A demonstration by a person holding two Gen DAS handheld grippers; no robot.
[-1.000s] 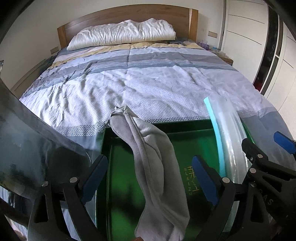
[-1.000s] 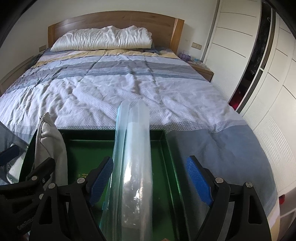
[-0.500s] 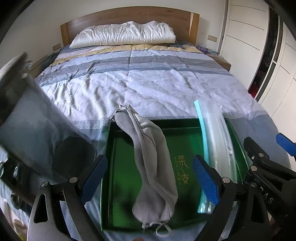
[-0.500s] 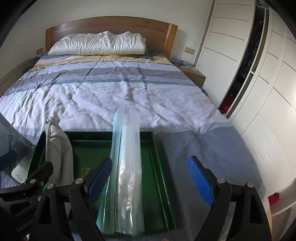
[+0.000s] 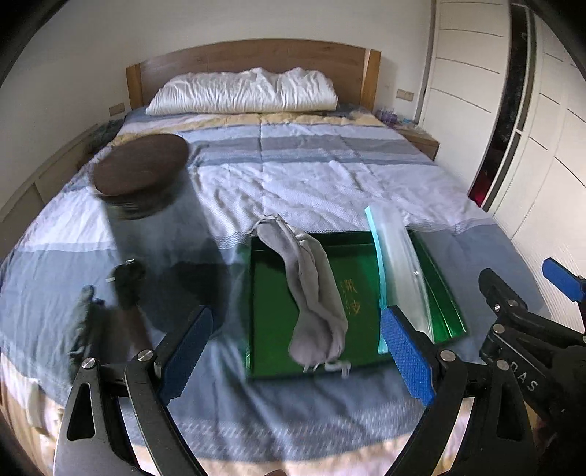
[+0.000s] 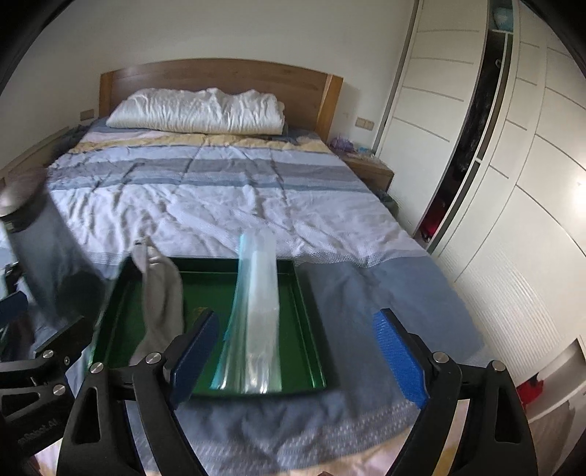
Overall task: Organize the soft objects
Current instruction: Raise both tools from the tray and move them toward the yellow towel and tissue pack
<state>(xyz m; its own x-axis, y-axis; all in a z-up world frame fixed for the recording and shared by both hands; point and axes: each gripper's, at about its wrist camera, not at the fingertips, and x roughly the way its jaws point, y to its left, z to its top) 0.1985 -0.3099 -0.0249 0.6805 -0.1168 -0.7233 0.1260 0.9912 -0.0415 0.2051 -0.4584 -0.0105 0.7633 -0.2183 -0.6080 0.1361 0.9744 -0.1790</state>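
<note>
Left wrist view: left gripper (image 5: 295, 349) fingers spread wide, empty, grey cloth pouch (image 5: 315, 293) at twelve o'clock; right gripper (image 6: 295, 357) likewise splayed, empty, above clear plastic bag (image 6: 256, 322).

**A bedroom with a made bed and a wall of white wardrobes**

A wide bed (image 6: 205, 205) fills the room, covered by a quilt (image 5: 311, 175) in white, grey-blue and pale yellow bands. A long white pillow (image 6: 197, 111) lies against the wooden headboard (image 6: 219, 78). The walls (image 5: 219, 25) are plain cream. On the right stands a low wooden bedside table (image 6: 370, 170) carrying small things too blurred to name, then tall white wardrobes (image 6: 512, 183) with one dark open gap (image 6: 472, 121). Soft daylight falls evenly across the bedding.
</note>
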